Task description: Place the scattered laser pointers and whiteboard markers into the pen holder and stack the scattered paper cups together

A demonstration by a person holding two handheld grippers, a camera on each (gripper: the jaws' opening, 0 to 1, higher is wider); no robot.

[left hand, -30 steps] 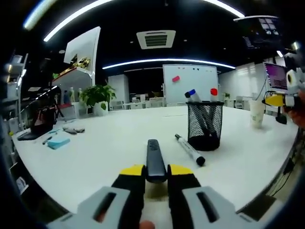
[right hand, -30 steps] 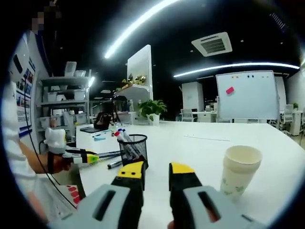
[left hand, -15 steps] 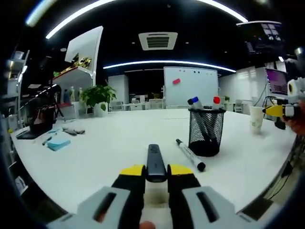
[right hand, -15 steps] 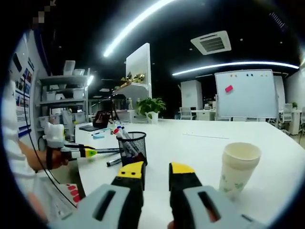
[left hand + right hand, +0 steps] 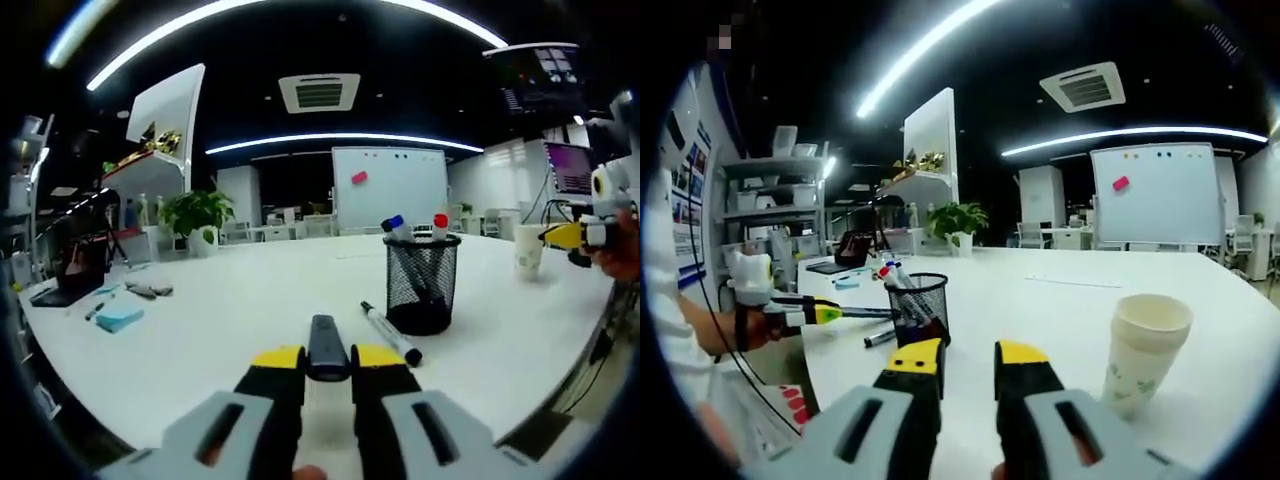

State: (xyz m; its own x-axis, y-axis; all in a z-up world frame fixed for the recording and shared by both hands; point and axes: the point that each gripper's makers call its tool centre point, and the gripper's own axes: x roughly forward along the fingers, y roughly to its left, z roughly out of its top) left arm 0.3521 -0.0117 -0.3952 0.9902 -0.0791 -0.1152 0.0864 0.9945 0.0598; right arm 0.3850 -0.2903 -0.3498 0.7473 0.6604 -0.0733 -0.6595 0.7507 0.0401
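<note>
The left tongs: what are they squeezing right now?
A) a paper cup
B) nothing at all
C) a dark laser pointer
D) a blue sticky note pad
C: in the left gripper view, the left tongs are shut on the dark laser pointer, which sticks out forward between their yellow tips, above the white table.

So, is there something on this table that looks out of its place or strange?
Only the marker: it lies loose on the white table beside the mesh pen holder, not inside with the others. The left hand-held gripper holds a dark laser pointer. The paper cup stands upright; nothing looks spilled or damaged.
</note>
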